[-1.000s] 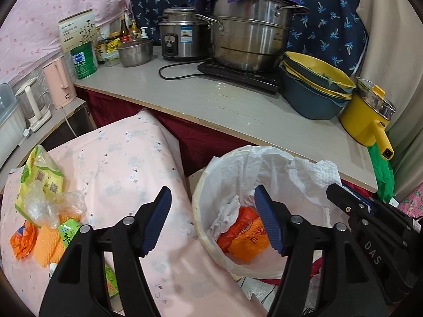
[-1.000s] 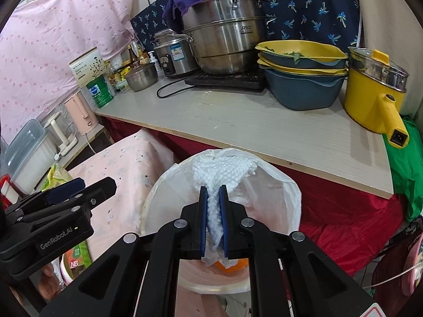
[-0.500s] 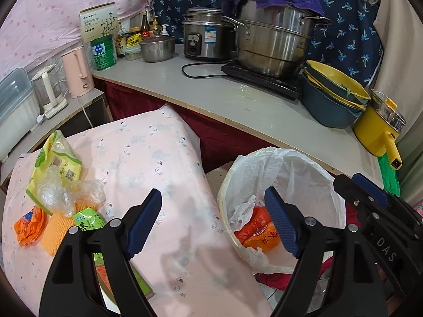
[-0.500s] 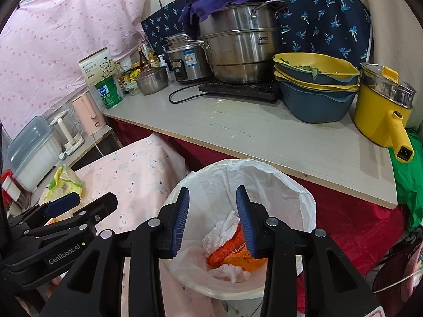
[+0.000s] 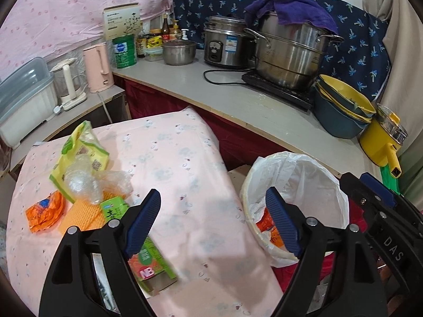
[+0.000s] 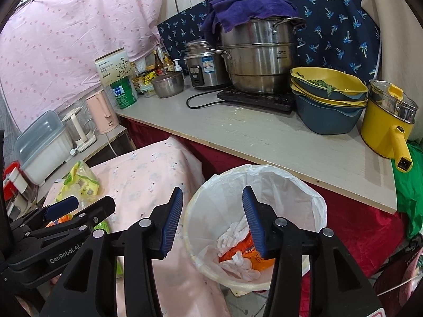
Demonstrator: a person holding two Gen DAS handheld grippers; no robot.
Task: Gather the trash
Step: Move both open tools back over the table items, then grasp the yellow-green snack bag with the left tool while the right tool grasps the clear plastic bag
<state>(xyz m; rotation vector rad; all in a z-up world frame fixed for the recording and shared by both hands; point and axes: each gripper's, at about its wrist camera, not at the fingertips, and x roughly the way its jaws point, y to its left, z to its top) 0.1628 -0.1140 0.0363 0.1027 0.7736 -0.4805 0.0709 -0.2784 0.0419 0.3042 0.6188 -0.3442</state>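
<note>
Having dropped the tissue [image 6: 239, 260] into the bin [image 6: 314, 198], right tongs [image 6: 212, 222] gape wide

Low surface covered with pink patterned cloth [image 5: 185, 163]. On it, at its left end, lay a trash pile: yellow-green snack bag [image 5: 79, 150], crumpled clear plastic wrap [image 5: 87, 179] on top of it, orange wrapper [image 5: 43, 211], orange mesh sponge [image 5: 79, 215], green tea packet [image 5: 115, 208], and a green-orange carton marked NB [image 5: 150, 264] nearer the camera. Behind stood a pale wooden counter [image 6: 264, 137] carrying an induction hob [image 6: 259, 97] with steel steamer pot [image 6: 261, 63], rice cooker [image 6: 203, 66], small steel pot [image 6: 168, 84], stacked yellow-blue bowls [image 6: 327, 100], yellow electric pot [image 6: 386, 126], green tin [image 6: 124, 92], sauce bottles [image 5: 164, 34].
</note>
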